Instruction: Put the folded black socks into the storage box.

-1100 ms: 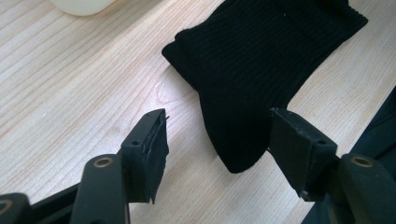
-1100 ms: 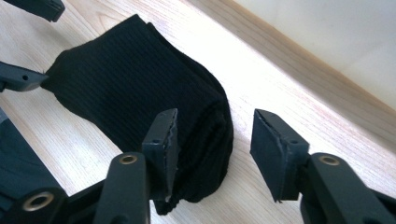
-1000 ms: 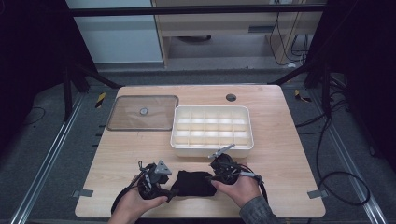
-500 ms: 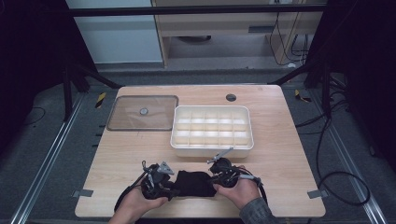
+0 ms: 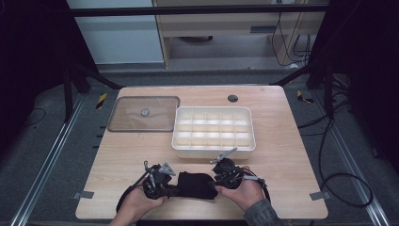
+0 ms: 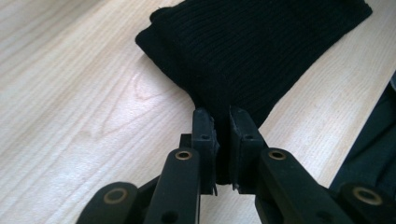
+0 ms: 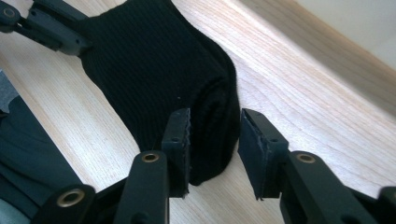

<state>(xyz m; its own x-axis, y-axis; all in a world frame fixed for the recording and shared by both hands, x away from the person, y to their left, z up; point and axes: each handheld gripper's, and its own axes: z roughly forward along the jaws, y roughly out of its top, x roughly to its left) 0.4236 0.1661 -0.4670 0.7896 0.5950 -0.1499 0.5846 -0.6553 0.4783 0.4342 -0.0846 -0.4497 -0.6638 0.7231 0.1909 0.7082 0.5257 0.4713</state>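
Beyond the tongs, past the bench's (image 5: 282, 117) far edge, a dark grey floor (image 5: 42, 155) runs to a pale wall panel (image 5: 122, 42) and wooden cabinet (image 5: 211, 28); cables (image 5: 334, 155) trail rightward.

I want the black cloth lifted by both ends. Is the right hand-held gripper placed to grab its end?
Probably yes: the right hand-held gripper already straddles the folded end of the black cloth, one pad touching, a gap at the other, nothing between.

A black ribbed knit cloth (image 5: 197, 184), folded, lies flat at the table's near edge.
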